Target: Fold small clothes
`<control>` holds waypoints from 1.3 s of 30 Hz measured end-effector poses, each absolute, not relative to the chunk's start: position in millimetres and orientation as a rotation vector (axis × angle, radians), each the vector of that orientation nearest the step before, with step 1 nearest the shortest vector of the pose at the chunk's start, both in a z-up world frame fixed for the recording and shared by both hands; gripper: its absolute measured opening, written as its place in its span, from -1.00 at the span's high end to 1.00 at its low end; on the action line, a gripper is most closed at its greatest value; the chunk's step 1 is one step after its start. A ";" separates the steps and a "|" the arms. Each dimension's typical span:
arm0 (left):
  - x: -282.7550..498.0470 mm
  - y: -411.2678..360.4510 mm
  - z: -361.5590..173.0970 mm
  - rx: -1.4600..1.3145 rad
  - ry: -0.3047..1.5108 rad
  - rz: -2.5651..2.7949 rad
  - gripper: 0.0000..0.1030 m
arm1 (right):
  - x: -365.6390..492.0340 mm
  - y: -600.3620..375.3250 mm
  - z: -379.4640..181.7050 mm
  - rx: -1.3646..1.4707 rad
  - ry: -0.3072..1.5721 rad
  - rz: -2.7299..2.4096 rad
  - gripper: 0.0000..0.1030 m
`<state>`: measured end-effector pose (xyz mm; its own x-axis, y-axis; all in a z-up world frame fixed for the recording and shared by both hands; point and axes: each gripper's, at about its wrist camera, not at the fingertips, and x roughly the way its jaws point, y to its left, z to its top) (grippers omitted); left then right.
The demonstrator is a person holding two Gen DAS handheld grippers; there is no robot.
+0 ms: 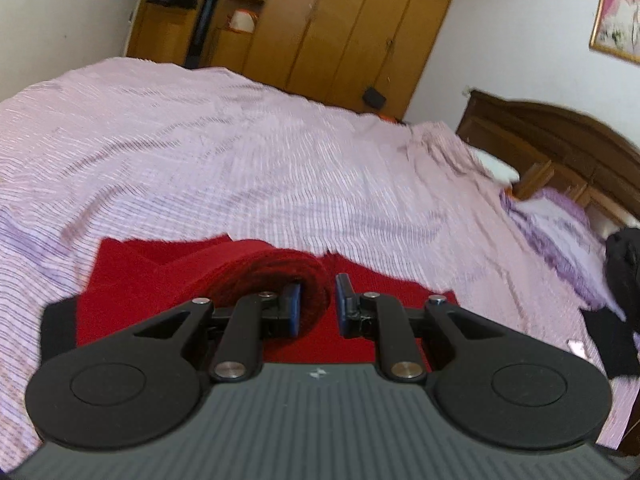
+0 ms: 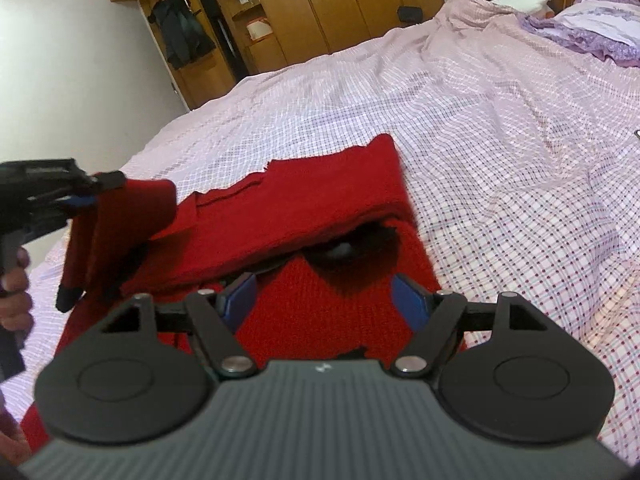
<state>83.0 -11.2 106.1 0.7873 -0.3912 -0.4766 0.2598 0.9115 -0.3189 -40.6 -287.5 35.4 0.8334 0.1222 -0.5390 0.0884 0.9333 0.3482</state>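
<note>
A red knitted garment [image 2: 320, 216] is seen lying on the bed [image 2: 500, 128], spread over the checked pink sheet near the bed's closest edge, partly folded, with one layer laid back over the rest.

The left tongs [image 1: 316, 300] are pointed gently downward over the garment. A rolled fold of the red knit is caught between the blue pads [image 1: 294, 308]; the jaws are drawn narrow and the cloth is gripped. In the right wrist view the same left tongs [image 2: 90, 194] are found at the left edge of the picture, raised above the bed, and a red sleeve with a dark cuff [image 2: 70, 296] is seen hanging down from them. Fingers of the person's hand [image 2: 16, 292] are wrapped round the handle below.

The right tongs [image 2: 324, 300] are held tilted downward, low over the near part of the garment. Their jaws are set wide, and red knit is seen between the blue pads [image 2: 240, 300], but no pressing of the pads on the cloth is shown; nothing is held. Just ahead of them a dark opening under the folded-back layer is visible.

Beyond the garment, the sheet is stretched toward the far edge of the bed, where a wooden wardrobe [image 1: 320, 24] is stood against the wall. A wooden headboard [image 1: 560, 140] and a purple frilled pillow [image 2: 592, 28] are seen at the bed's head end.
</note>
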 end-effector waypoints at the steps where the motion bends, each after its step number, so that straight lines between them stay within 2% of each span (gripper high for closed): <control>1: 86.5 -16.2 99.9 -0.233 0.577 -0.357 0.61 | -40.0 -288.6 34.0 0.375 0.593 0.019 -0.47; 15: 105.4 -47.1 31.0 -0.166 0.741 -0.387 0.61 | -36.8 -296.4 19.5 0.415 0.622 0.021 -0.47; 22: 102.7 -52.2 33.0 -0.126 0.765 -0.374 0.58 | -36.4 -297.1 17.3 0.422 0.625 0.021 -0.47; 24: 101.0 -50.6 34.6 -0.118 0.773 -0.379 0.47 | -36.5 -297.1 17.4 0.422 0.625 0.021 -0.47; 31: 88.3 -43.7 41.0 -0.101 0.790 -0.398 0.41 | -39.2 -297.0 18.9 0.426 0.622 0.020 -0.47; 39: 73.1 -28.0 46.0 -0.092 0.842 -0.388 0.24 | -41.9 -292.8 24.1 0.411 0.620 0.015 -0.47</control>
